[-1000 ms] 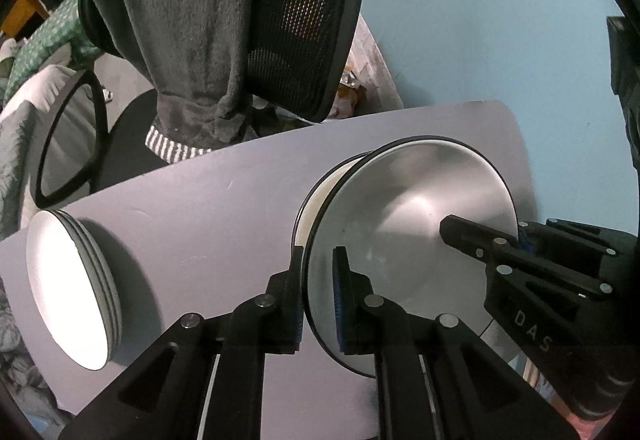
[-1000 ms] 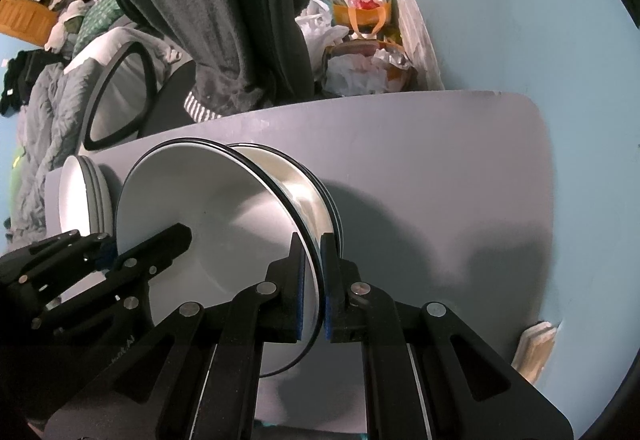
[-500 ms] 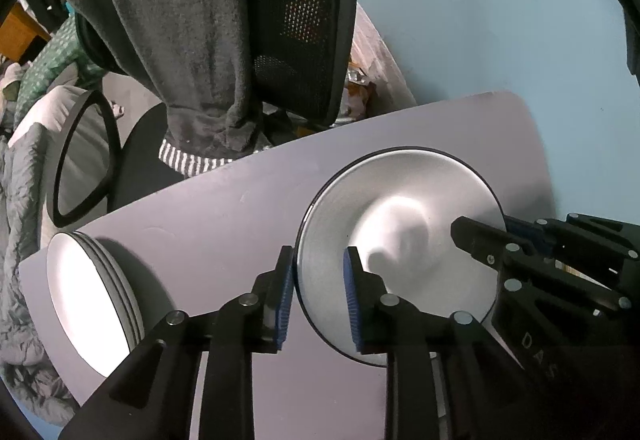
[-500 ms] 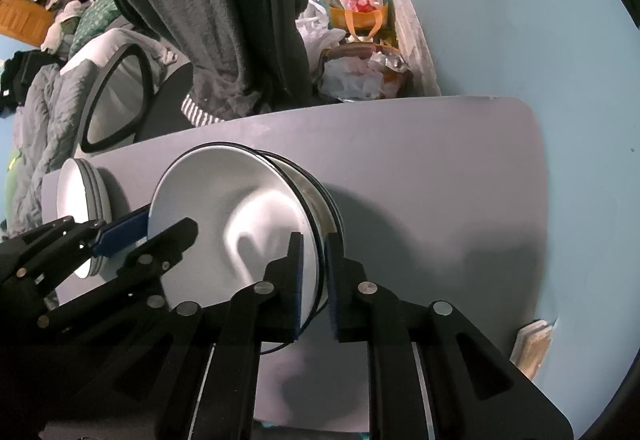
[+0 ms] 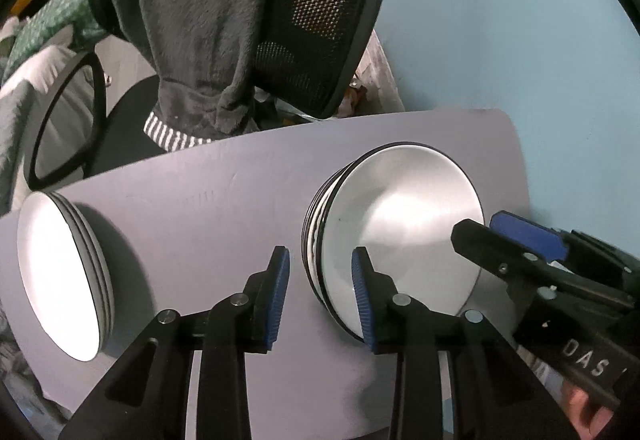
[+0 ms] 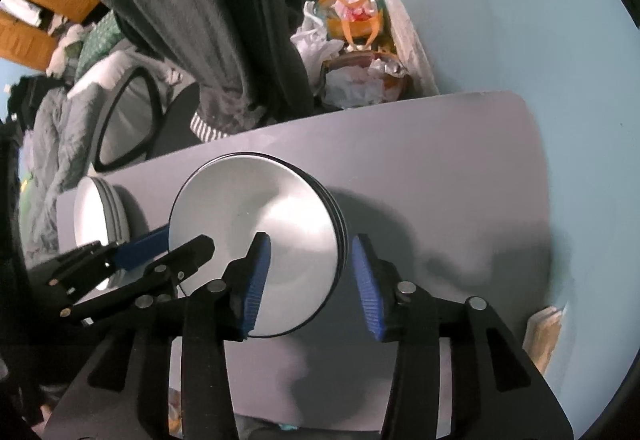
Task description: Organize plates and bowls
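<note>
Straddling the bowl stack [image 5: 400, 236], both hand-held grippers parted.

Bowl stack [image 5: 400, 228]: several white bowls with thin black rims, nested one inside another, on the grey table; in the right wrist view [image 6: 256, 244] it sits near the table's middle.
Top bowl: glossy, empty, with a bright highlight across its inside.
Plate stack [image 5: 60, 276]: a few flat white plates with dark rims, piled evenly at the table's left end [image 6: 100, 216], well apart from the bowls.
Top plate: bare white face.
</note>
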{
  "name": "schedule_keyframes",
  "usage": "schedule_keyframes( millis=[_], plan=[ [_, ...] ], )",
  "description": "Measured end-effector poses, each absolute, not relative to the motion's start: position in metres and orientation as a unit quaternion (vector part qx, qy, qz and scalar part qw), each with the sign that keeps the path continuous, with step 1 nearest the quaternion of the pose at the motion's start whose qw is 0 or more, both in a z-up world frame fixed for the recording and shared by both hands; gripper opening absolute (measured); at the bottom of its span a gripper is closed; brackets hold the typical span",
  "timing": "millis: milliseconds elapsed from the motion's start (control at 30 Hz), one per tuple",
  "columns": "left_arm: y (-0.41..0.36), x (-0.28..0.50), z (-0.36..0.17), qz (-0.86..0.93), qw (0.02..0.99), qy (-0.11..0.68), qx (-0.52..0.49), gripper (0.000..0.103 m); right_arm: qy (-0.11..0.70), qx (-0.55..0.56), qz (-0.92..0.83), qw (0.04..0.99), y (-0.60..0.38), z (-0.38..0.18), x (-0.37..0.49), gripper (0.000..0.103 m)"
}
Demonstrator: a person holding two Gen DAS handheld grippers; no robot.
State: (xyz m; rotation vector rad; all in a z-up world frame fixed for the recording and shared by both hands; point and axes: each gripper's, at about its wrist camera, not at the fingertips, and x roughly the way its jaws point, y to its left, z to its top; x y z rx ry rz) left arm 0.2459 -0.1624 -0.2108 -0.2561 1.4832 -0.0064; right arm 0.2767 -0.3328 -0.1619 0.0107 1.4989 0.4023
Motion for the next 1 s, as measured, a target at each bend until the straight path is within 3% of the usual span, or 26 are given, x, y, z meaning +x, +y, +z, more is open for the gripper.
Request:
schedule_keyframes(
  millis=[233, 367, 1000],
  plan=[
    [-0.155, 0.237, -0.195, -0.005, 0.737, 0.663, -0.135, 0.033, 0.668, -0.012, 0.172, 0.724, -0.335, -0.153, 0.269, 0.047],
    [-0.15, 0.229, -0.179, -0.011, 0.747, 0.648, -0.149, 0.044, 0.648, -0.032, 0.17, 0.742, -0.336, -0.139, 0.264, 0.055],
    [-0.145, 0.196, -0.133, -0.026, 0.774, 0.609, -0.169, 0.049, 0.62, -0.051, 0.176, 0.762, -0.338, -0.1, 0.239, 0.056]
  ],
)
